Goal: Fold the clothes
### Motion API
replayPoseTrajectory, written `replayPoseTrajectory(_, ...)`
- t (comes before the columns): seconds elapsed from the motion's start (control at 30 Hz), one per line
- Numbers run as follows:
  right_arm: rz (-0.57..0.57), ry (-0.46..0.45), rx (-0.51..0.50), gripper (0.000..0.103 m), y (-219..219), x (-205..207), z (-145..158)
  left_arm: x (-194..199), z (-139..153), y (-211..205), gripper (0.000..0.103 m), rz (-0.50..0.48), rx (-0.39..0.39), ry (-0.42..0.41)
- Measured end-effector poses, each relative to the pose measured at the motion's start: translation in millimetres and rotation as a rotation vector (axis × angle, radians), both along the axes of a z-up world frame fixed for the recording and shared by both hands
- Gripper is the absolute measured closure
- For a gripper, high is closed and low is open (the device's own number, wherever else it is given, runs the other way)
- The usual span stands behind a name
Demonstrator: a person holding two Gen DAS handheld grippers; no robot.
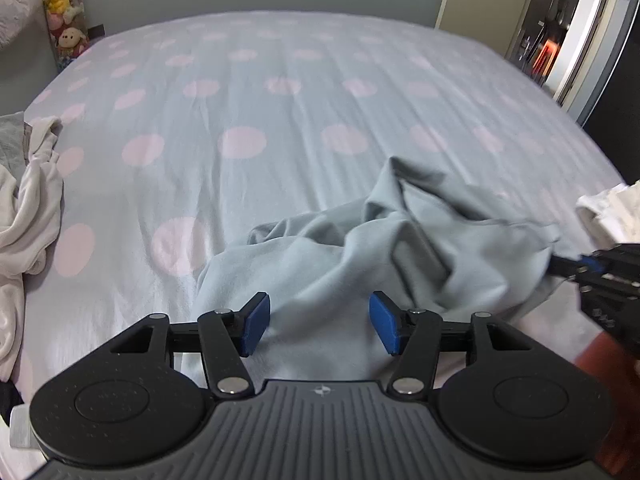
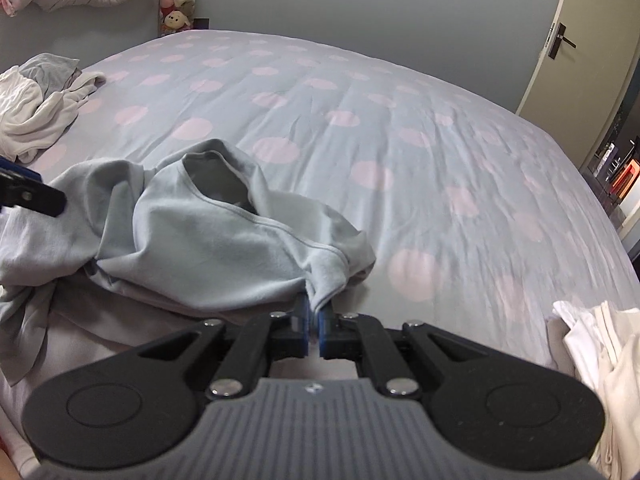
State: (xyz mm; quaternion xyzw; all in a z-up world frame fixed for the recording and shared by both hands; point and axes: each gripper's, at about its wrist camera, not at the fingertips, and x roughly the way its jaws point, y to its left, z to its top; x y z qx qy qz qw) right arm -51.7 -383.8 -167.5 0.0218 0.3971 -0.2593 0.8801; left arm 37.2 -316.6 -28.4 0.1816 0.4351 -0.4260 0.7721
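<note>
A crumpled pale grey-blue garment point(image 1: 360, 248) point(image 2: 208, 240) lies near the front edge of the bed. My left gripper point(image 1: 319, 322) is open, its blue pads spread over the garment's near part with cloth beneath the gap. My right gripper point(image 2: 314, 316) is shut on a bunched hem of the garment. In the left wrist view the right gripper point(image 1: 576, 268) enters from the right edge, pinching the cloth. In the right wrist view a fingertip of the left gripper point(image 2: 28, 192) pokes in from the left edge above the garment.
The bed point(image 1: 280, 100) point(image 2: 400, 140) has a grey cover with pink dots. A heap of pale clothes point(image 1: 28, 208) point(image 2: 36, 112) sits at the left, white clothes point(image 1: 612, 212) point(image 2: 600, 360) at the right. A door point(image 2: 580, 40) stands far right, plush toys point(image 1: 64, 8) by the wall.
</note>
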Motion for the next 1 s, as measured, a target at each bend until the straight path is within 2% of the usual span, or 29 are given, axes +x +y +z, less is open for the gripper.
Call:
replayPoseTrajectory(0.13,0.005,0.004,-0.006,0.098,-4.3,8.6,-0.5,11.7,-23.7,-13.8,0.048,-0.007,0.047,0.032)
replayPoseTrajectory(0.33,0.011,0.019,-0.023,0.098,-4.2,21.8,-3.8,20.0,-48.9,-26.1,0.049,-0.006,0.055,0.079)
replayPoseTrajectory(0.47,0.015,0.038,-0.017,0.098,-4.0,29.1,-9.1,25.4,-60.9,-27.8,0.075,-0.01,0.038,0.146)
replayPoseTrajectory(0.53,0.021,0.048,-0.02,0.098,-3.2,32.1,-11.6,26.4,-64.6,-27.9,0.082,-0.016,0.033,0.166)
replayPoseTrajectory(0.6,0.024,0.053,-0.022,0.098,-2.9,34.7,-12.5,22.9,-64.3,-27.5,0.092,-0.028,0.033,0.166)
replayPoseTrajectory(0.7,0.025,0.039,-0.033,0.098,-2.2,37.3,-8.3,16.0,-58.3,-24.4,0.095,-0.039,0.021,0.168)
replayPoseTrajectory(0.8,0.025,0.016,-0.049,0.098,-1.4,38.9,-1.5,8.8,-45.5,-16.6,0.096,-0.048,-0.032,0.21)
replayPoseTrajectory(1.0,0.036,-0.073,-0.118,0.098,-5.1,42.7,37.8,-22.7,-8.2,-11.2,0.096,-0.126,-0.152,0.262)
